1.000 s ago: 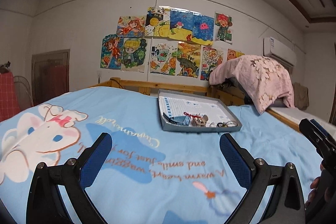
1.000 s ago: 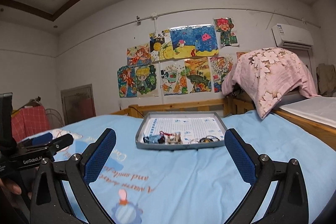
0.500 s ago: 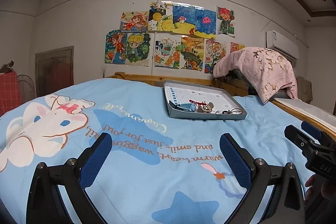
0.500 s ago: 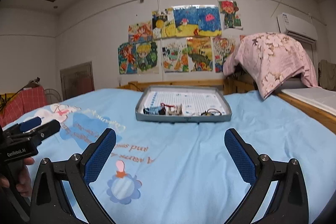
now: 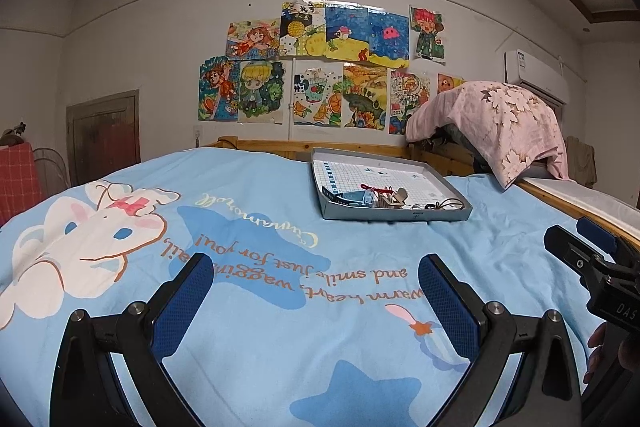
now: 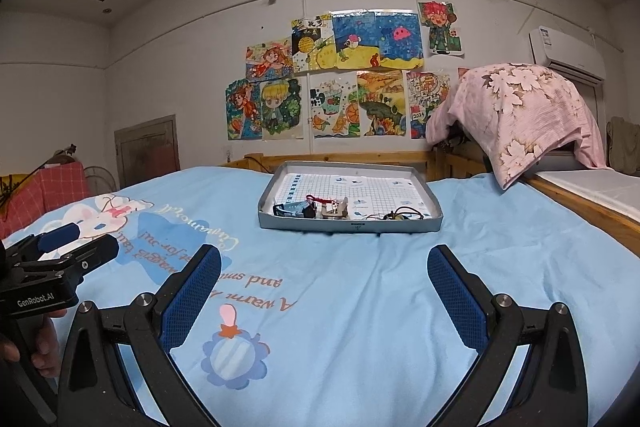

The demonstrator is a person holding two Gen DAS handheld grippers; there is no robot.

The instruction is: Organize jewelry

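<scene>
A shallow grey tray (image 5: 436,215) (image 6: 348,227) with a gridded white liner lies on the blue bed cover, far ahead of both grippers. Along its near edge sit a blue item (image 6: 294,209), a red cord (image 6: 316,199), a tan piece (image 6: 334,211) and a dark thin chain (image 6: 400,215); the same blue item (image 5: 356,199) and dark chain (image 5: 444,205) show in the left wrist view. My left gripper (image 5: 314,287) is open and holds nothing. My right gripper (image 6: 324,279) is open too, with only the bed cover between its blue pads. Each gripper shows at the edge of the other's view.
The blue cartoon-print bed cover (image 6: 360,307) fills the foreground. A wooden bed rail (image 6: 580,203) runs along the right, with a pink flowered cloth (image 6: 524,111) draped beyond it. Drawings hang on the far wall. A hand (image 6: 40,347) grips the left tool's handle.
Both cameras have tilted down and pulled back, so more bed cover shows and the tray sits lower and farther. Both grippers stayed open.
</scene>
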